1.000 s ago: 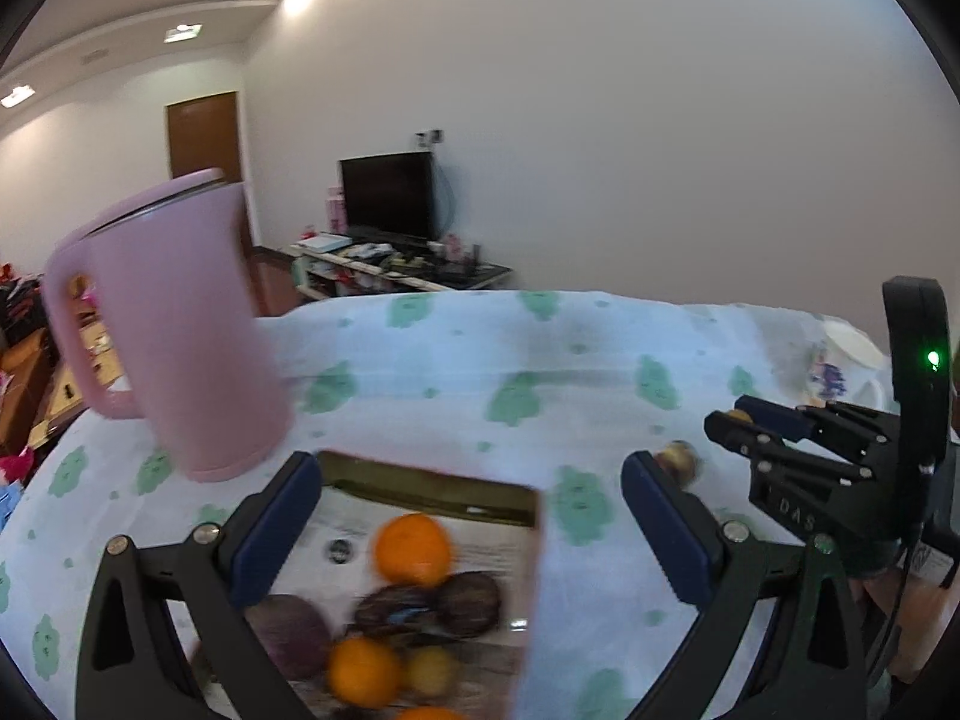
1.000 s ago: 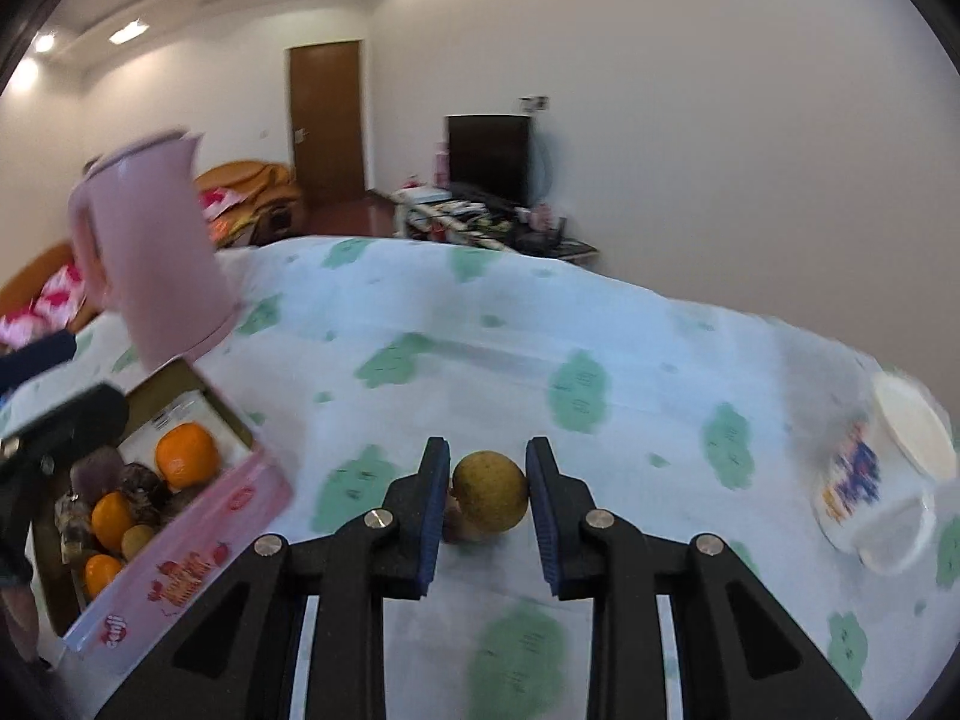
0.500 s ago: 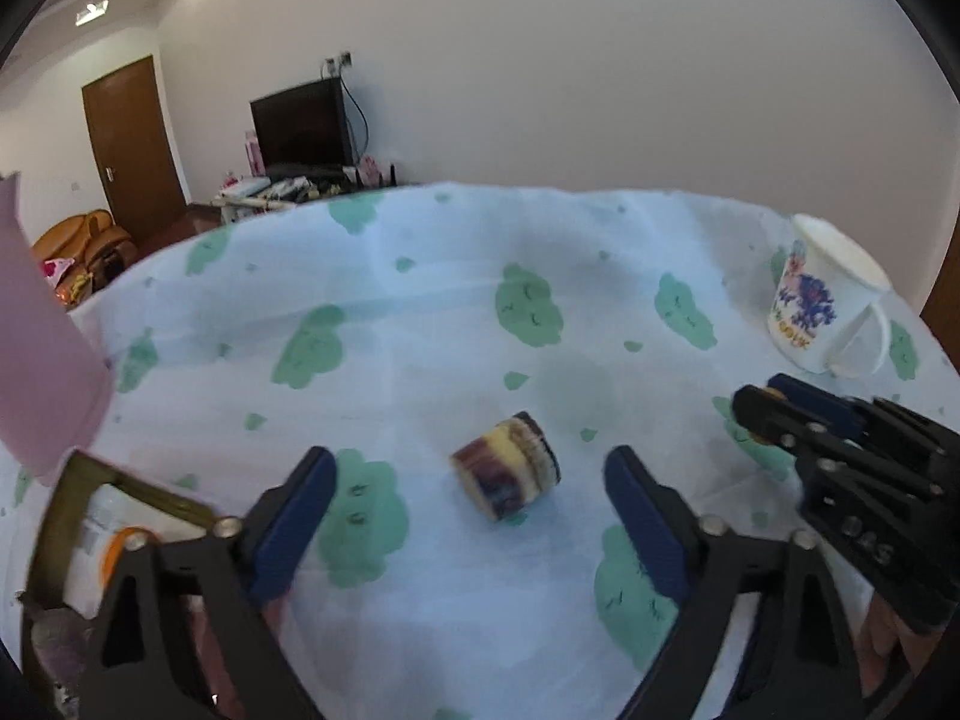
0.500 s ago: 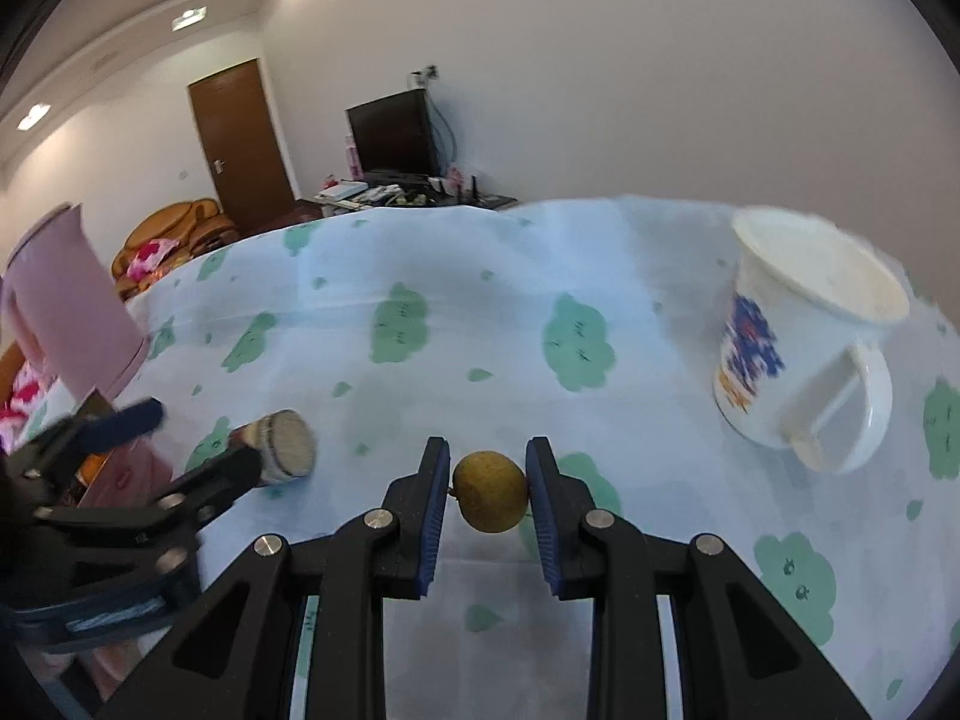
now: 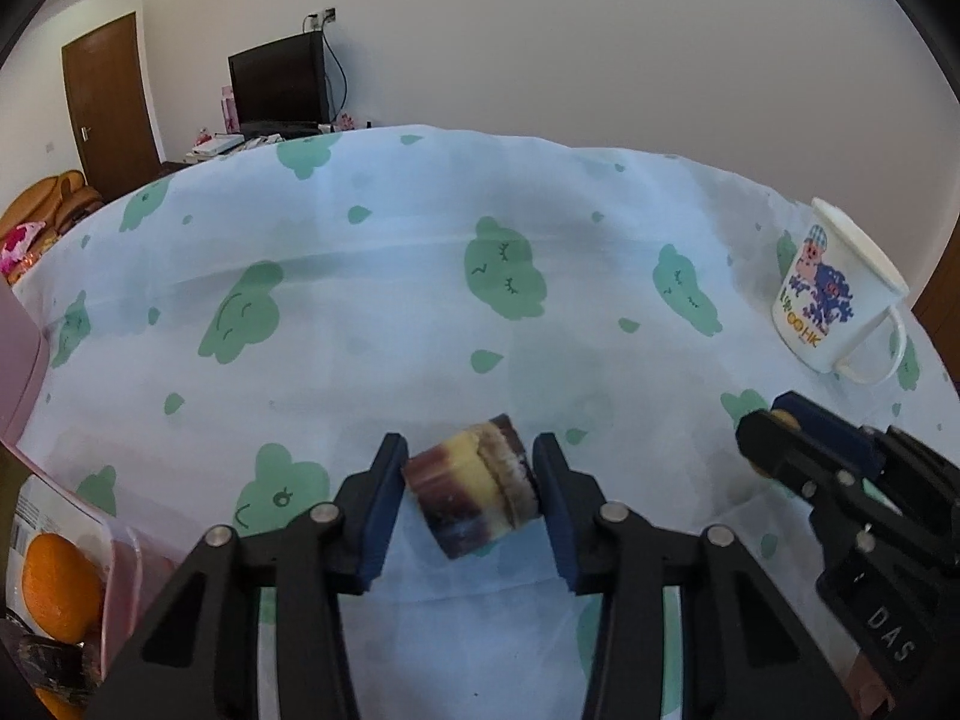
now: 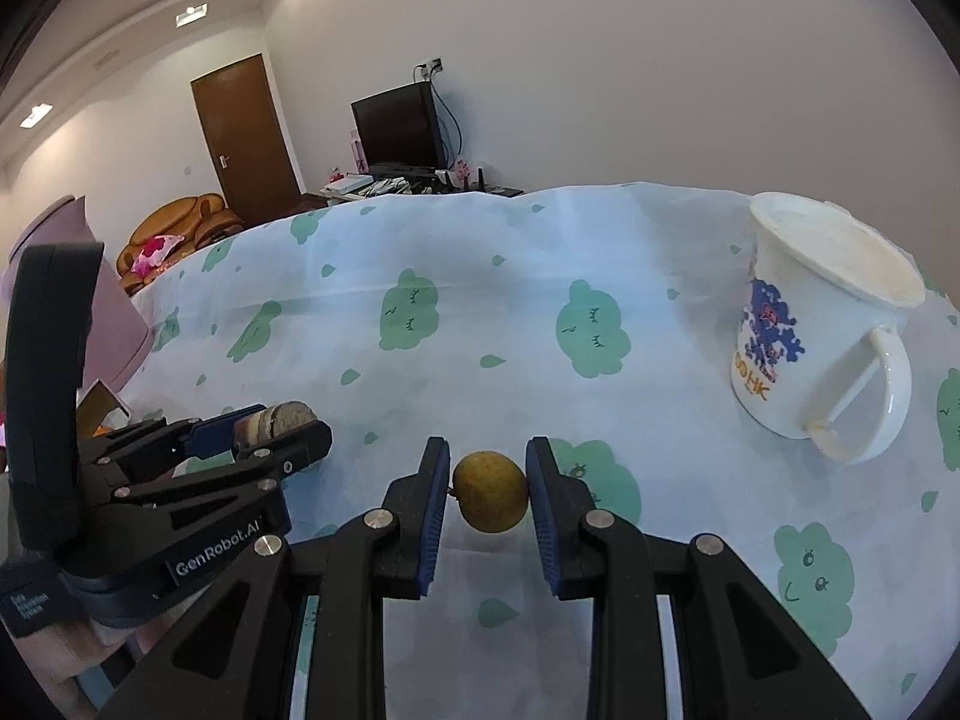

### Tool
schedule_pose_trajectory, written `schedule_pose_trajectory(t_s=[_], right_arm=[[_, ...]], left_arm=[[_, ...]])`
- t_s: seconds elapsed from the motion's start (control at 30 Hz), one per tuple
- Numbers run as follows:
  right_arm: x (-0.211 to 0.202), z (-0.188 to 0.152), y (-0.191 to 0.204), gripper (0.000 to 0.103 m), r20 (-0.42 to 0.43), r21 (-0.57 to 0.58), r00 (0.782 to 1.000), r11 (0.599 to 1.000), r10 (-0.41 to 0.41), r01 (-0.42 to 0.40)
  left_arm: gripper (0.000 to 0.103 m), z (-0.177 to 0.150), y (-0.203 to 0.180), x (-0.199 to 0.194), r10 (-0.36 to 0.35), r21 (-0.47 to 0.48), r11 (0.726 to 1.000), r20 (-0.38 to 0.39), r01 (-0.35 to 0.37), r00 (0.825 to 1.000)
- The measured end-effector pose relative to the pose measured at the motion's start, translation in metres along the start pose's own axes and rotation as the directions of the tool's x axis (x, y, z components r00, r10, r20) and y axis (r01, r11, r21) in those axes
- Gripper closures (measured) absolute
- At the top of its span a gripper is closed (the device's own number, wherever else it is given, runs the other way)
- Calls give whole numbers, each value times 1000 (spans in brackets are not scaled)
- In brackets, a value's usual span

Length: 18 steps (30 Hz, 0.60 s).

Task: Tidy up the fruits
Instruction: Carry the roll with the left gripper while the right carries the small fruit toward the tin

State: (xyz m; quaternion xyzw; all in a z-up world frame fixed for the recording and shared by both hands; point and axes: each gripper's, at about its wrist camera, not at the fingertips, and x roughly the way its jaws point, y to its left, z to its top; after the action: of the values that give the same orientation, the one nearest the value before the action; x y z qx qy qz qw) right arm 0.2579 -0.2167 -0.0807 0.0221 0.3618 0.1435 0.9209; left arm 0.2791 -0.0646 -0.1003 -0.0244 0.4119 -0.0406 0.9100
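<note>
Left wrist view: the left gripper (image 5: 471,501) has just closed onto the sugarcane chunk (image 5: 471,495) on the surface (image 5: 420,300), the right gripper (image 6: 487,495) pinches a small yellow-green fruit (image 6: 489,491), and both look due next for the fruit box (image 5: 72,576).

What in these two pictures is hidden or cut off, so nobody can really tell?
- Fruit box, left claw's view: cut off by the picture's corner; only one orange shows fully.
- Pink jug, right claw's view: mostly hidden behind the left claw.
- Mug, both views: the inside is out of sight.
- TV shelf: items too small to name.
</note>
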Motion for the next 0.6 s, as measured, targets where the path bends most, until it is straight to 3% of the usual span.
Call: schedule_pose_trajectory(t_s=[0.2,0.6], right_arm=[[-5,-1,-2,75,27,6,1000,1000,11,-12],[-23,-3,11,75,117,-63,993,998,27,-20]], left_arm=[[58,-3,6,-8,-13,-8,1000,27,14,1000],[58,-8,-4,-35,42,47,998,152,-50,987]])
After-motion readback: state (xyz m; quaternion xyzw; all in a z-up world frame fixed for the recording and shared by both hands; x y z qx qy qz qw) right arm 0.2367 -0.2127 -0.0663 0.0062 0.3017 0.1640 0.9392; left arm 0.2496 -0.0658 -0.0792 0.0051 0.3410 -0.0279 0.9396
